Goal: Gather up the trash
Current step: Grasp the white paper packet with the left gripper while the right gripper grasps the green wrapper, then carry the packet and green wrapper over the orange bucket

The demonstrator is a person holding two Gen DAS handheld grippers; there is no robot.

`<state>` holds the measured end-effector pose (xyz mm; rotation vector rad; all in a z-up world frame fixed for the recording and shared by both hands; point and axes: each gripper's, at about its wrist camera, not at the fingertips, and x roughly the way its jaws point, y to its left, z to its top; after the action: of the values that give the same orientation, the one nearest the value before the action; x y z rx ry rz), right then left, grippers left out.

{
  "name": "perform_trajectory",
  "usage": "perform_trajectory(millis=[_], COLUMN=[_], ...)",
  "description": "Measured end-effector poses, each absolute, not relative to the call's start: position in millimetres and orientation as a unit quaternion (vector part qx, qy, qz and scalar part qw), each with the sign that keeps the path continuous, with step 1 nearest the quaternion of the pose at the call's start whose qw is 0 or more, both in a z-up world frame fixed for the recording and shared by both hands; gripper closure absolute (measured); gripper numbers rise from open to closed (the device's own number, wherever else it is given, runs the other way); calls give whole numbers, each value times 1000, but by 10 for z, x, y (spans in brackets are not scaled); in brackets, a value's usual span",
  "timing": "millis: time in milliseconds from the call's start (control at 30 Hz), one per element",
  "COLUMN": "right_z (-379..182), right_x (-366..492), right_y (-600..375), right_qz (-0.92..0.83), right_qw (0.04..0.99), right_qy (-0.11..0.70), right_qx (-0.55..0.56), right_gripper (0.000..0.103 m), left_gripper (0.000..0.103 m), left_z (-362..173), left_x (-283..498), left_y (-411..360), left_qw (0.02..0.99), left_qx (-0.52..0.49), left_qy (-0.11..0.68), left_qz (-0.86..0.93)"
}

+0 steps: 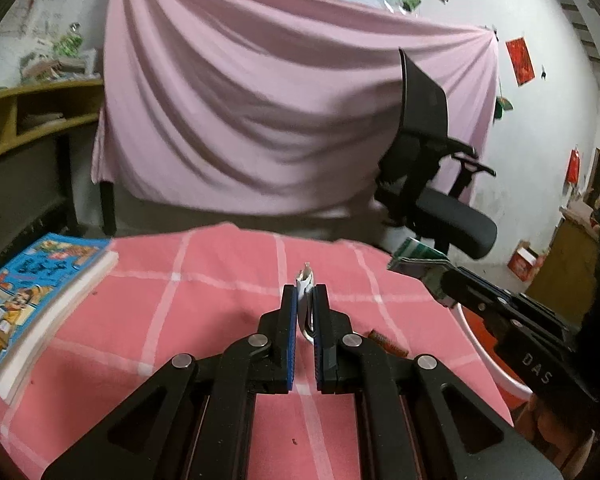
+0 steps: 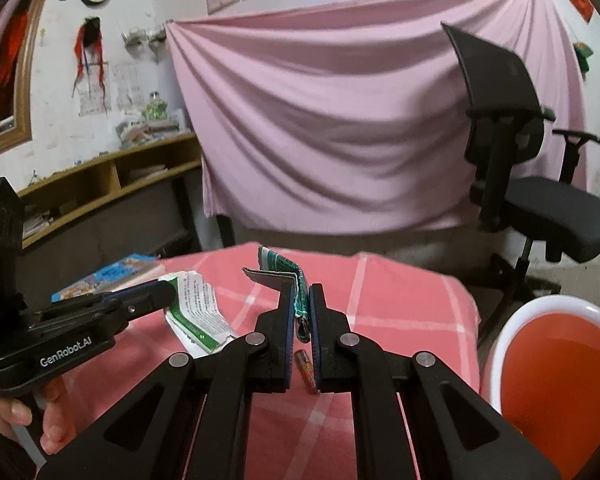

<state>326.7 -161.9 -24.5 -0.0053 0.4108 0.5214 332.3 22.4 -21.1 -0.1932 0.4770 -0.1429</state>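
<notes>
Left gripper: jaws closed on a white and green wrapper, pinched edge-on between the pads, its torn tip poking above the fingertips at frame centre. Right gripper: jaws closed on a folded green carton, which juts up and to the left past the fingertips. Small orange wrapper: lying loose on the pink checked tablecloth, low in the gap between the right gripper's fingers, held by neither tool. Blue picture book: on the cloth at the left edge. Red bin with a white rim: lower right, beside the table. Black office chair: right, before a pink draped sheet.
</notes>
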Motion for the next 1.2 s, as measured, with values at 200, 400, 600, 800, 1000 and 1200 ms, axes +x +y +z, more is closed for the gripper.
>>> perform_trajectory(millis=[200,400,600,800,1000,1200], right_z=[-177,-85,20,54,46,-38], right_x=[3106,2942,2842,2838,2802,2782], right_y=[-1667,-1885,-2167,-2489,-2811,-3139], right_qz=[248,233,199,173,143,116], right_qw=[957,967,977,981,984,986], right_qy=[153,100,62,57,55,68], right_qx=[-1,31,40,72,87,94], right_gripper=[98,98,98,97,97,97], left_gripper=[98,98,98,98,98,98], left_z=[-117,-30,119,209,271,264], left_x=[3083,2874,2778,2784,2853,2973], left_y=[119,-26,-258,-631,-995,-1380], left_qw=[983,991,995,993,990,984], left_qx=[-73,-58,-41,-25,-12,-10], left_qy=[164,113,82,87,91,108], left_qz=[-43,-38,-49,-81,-109,-139])
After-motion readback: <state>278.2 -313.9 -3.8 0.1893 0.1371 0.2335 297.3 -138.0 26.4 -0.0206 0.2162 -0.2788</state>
